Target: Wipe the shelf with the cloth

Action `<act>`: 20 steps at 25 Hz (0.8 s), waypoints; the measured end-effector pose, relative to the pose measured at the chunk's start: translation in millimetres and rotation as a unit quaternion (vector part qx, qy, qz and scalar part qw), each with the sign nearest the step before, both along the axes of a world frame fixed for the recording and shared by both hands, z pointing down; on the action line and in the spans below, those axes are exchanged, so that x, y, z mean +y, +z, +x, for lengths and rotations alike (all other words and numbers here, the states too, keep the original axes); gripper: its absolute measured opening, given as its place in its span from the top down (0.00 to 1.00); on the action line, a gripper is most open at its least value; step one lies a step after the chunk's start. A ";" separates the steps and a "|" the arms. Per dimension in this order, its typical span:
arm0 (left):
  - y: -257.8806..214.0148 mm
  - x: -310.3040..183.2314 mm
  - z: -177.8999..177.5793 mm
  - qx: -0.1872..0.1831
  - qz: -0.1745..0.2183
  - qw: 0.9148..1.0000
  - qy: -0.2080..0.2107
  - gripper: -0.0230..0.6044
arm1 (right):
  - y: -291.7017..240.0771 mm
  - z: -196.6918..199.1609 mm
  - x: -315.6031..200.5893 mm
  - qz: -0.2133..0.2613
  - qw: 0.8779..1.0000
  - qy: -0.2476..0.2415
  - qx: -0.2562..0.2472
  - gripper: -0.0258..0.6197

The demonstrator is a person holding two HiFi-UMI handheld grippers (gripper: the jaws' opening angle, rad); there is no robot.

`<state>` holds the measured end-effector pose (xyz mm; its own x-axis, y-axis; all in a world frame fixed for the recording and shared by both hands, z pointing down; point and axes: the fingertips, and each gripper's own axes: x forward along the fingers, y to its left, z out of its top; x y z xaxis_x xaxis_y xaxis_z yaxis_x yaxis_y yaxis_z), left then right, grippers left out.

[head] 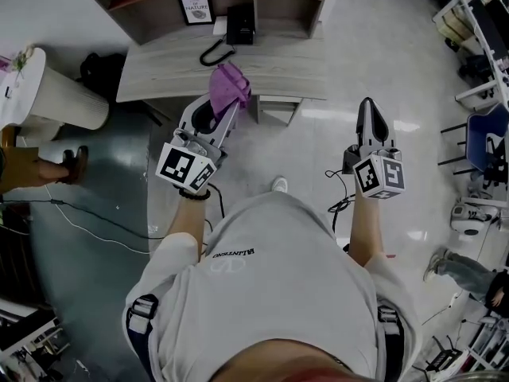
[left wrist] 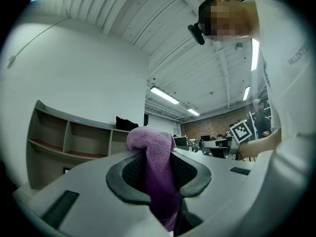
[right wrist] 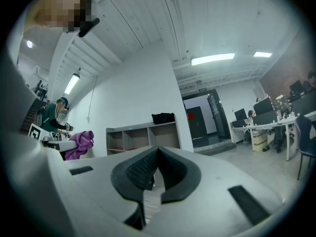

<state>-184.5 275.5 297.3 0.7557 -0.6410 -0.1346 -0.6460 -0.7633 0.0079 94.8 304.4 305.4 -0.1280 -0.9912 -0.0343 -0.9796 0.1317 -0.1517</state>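
We see the purple cloth [head: 230,84] clenched in our left claw [head: 226,108] near the front edge of the pale wooden surface [head: 286,64] below the shelf [head: 151,2], while our right claw [head: 368,111] is closed on nothing above the glossy floor [head: 318,153].

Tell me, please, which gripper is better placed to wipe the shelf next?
Left, probably: the left gripper is shut on the purple fuzzy cloth, close to the pale wooden shelf unit. The right gripper is shut, empty, over the floor.
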 end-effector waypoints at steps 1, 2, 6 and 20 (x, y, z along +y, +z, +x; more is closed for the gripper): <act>-0.7 -5.0 6.6 0.000 0.001 1.000 -0.003 0.81 | 0.6 6.1 -6.1 0.000 1.000 -0.002 -0.001 0.96; -1.1 -9.6 12.5 -0.001 0.001 1.000 -0.006 0.81 | 1.6 11.4 -11.7 0.000 1.000 -0.004 -0.003 0.96; 0.4 -21.8 25.6 -0.005 0.003 1.000 -0.023 0.81 | 5.8 25.5 -29.0 0.000 1.000 -0.016 -0.004 0.96; 9.4 -52.6 33.1 0.002 -0.013 0.998 -0.056 0.81 | 12.3 47.9 -62.6 -0.008 0.999 -0.034 -0.003 0.96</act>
<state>-151.3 222.9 306.7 0.6780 -0.7252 -0.1203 -0.7276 -0.6853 0.0303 142.7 241.8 317.7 -0.1948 -0.9806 -0.0204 -0.9676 0.1955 -0.1597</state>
